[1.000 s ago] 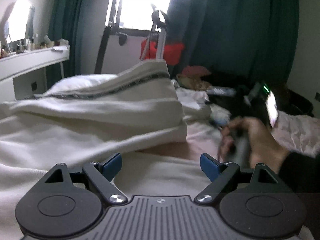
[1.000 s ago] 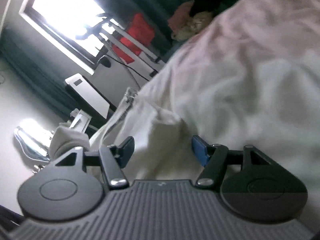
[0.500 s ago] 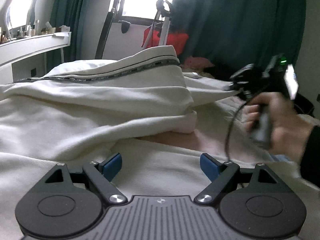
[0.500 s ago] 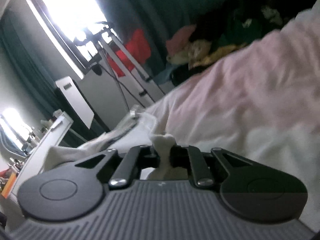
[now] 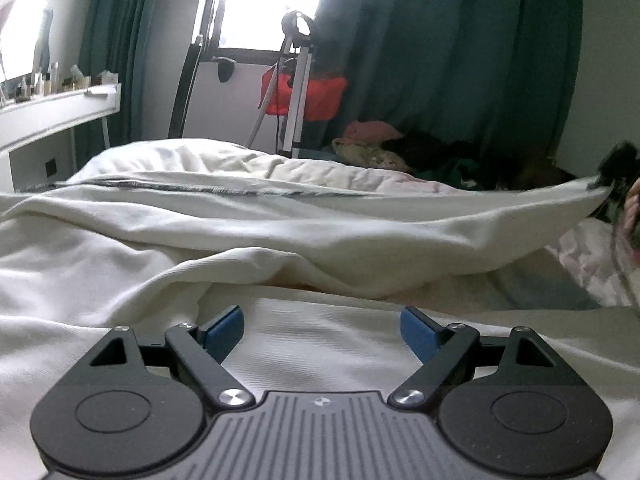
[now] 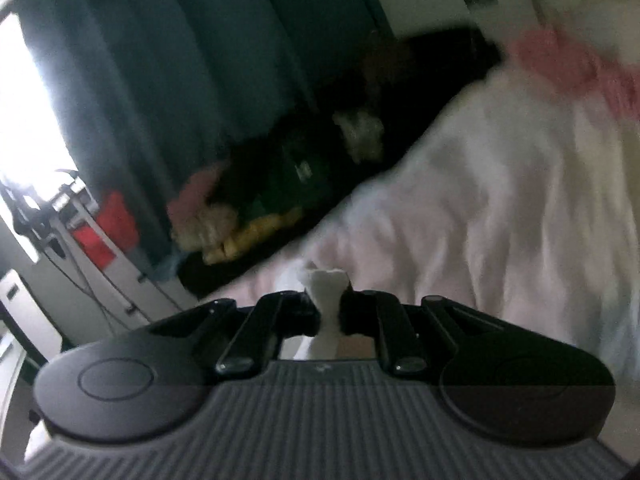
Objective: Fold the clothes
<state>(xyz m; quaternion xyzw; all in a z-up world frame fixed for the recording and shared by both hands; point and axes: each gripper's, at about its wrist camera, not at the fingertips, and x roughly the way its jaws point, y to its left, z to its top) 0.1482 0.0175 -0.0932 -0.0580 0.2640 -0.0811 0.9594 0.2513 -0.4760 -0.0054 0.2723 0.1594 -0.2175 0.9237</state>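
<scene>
1. Left gripper, bottom centre of the left wrist view: jaws spread wide, blue pads apart, nothing between them. It sits low over the near part of the cream garment.
2. Right gripper, lower centre of the right wrist view: jaws closed tight on a pinched tuft of the cream garment, which stands up between the fingers. This view is blurred.
3. In the left wrist view, the garment fills the lower and middle frame. Its upper layer is lifted; the edge runs from centre left to the far right, ending at a corner held taut at the right gripper, mid-right margin, with part of the right hand showing.
4. Below that raised edge a shadowed gap opens onto the pink bedsheet, lower right.
5. A dark-trimmed hem lies flat across centre left.
6. Beyond, a white pillow.
7. Far edge: a clothes heap, tripod, red bag, dark green curtains, window; white shelf upper left.
</scene>
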